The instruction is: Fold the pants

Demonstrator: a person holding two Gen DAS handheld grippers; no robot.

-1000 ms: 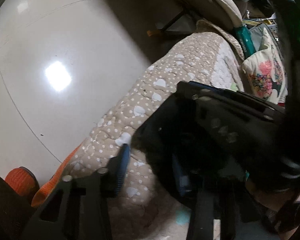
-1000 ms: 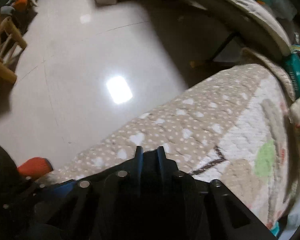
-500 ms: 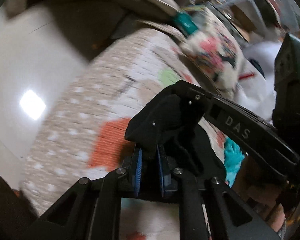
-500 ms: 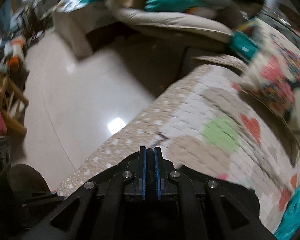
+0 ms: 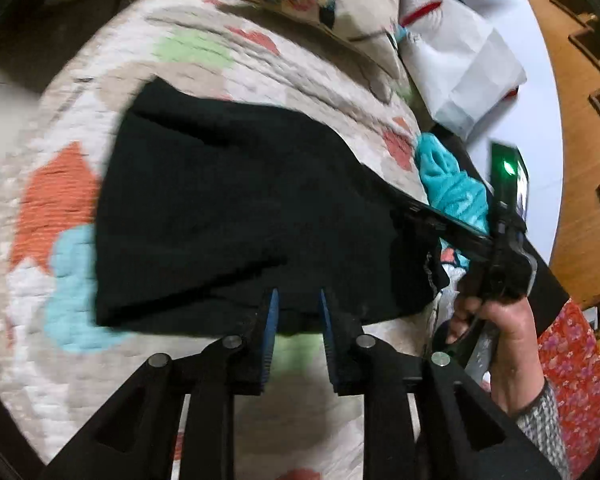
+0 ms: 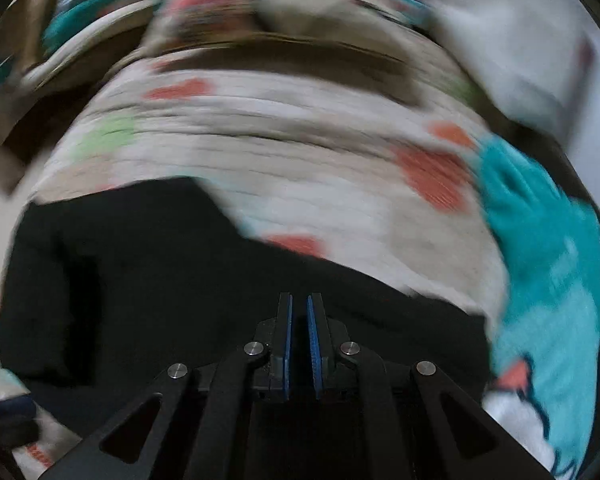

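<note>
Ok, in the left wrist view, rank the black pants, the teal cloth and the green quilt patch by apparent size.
1. Black pants, clearly largest.
2 and 3. Teal cloth and green quilt patch look similar in area; blur and fisheye distortion leave their order unsure.

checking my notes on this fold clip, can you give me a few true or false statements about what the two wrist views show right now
1. The black pants lie on a patterned quilt. True.
2. The left gripper has its fingers spread apart. True.
3. The pants are white. False: they are black.
4. The right gripper is spread wide. False: its blue pads are nearly together, with a narrow gap.
5. A teal cloth lies right of the pants in the right wrist view. True.
</note>
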